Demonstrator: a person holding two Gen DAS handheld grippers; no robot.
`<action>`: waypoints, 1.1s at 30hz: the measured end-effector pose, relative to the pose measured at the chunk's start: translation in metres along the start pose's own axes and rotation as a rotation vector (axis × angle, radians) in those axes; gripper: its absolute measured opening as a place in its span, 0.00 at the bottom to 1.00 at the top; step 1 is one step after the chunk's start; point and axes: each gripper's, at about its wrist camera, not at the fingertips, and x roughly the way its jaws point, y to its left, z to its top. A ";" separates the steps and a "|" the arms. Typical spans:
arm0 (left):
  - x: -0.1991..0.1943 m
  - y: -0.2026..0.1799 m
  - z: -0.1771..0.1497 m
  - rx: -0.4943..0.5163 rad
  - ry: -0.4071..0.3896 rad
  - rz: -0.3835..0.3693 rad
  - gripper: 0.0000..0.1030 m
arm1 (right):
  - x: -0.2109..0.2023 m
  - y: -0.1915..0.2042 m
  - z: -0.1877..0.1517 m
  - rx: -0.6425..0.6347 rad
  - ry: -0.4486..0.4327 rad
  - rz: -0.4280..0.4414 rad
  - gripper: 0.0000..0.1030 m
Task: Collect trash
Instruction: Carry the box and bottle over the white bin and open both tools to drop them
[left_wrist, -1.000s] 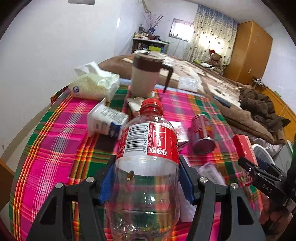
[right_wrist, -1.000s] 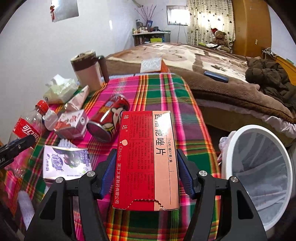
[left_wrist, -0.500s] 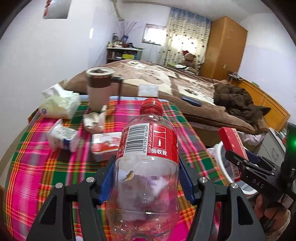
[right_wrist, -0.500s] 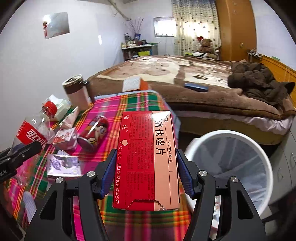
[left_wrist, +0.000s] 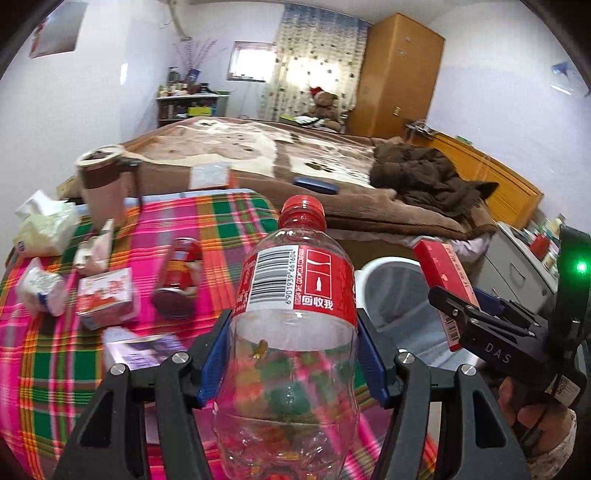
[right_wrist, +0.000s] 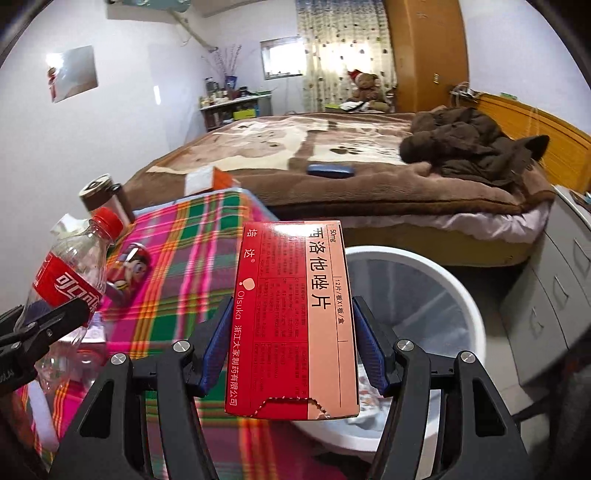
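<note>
On the plaid tabletop (left_wrist: 51, 354) we count one tissue pack (left_wrist: 44, 229), one mug (left_wrist: 101, 184), three small cartons and one red can (left_wrist: 179, 277). Our left hand-held gripper (left_wrist: 291, 365) is clamped on one clear bottle (left_wrist: 291, 332); our right hand-held gripper (right_wrist: 291, 354) is clamped on one red box (right_wrist: 291, 317) above the white bin (right_wrist: 469, 310). Only the left view shows the cartons; the bottle hides tabletop behind it. A bed (right_wrist: 332, 155) lies beyond.
</note>
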 end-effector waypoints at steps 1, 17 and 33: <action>0.004 -0.006 0.001 0.004 0.005 -0.007 0.63 | 0.000 -0.005 0.000 0.006 0.001 -0.008 0.61; 0.070 -0.089 -0.005 0.073 0.141 -0.140 0.63 | 0.022 -0.070 -0.010 0.081 0.096 -0.091 0.61; 0.095 -0.113 -0.002 0.104 0.170 -0.126 0.79 | 0.035 -0.089 -0.018 0.053 0.136 -0.129 0.62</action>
